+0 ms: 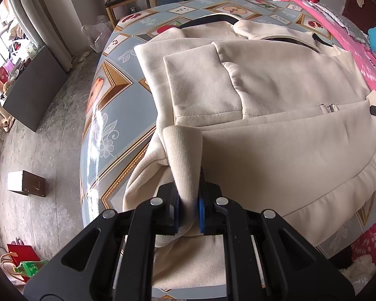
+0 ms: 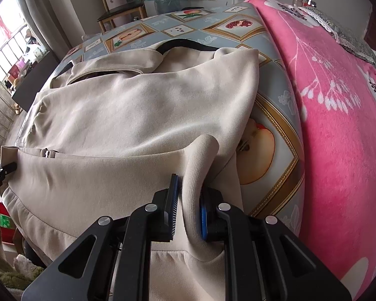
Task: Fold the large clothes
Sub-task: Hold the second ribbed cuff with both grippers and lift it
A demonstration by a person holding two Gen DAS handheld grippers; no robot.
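The cream jacket (image 1: 275, 95) lies spread across the patterned worktop (image 1: 112, 115), and each claw is clamped on a raised fold of its ribbed hem: left claw (image 1: 189, 200) at the hem's left end, right claw (image 2: 189, 200) at its right end. Only the left view shows the folded-in sleeve (image 1: 198, 85); only the right shows the pink blanket (image 2: 338, 125) beside the worktop. The hem's underside disappears behind both claws.
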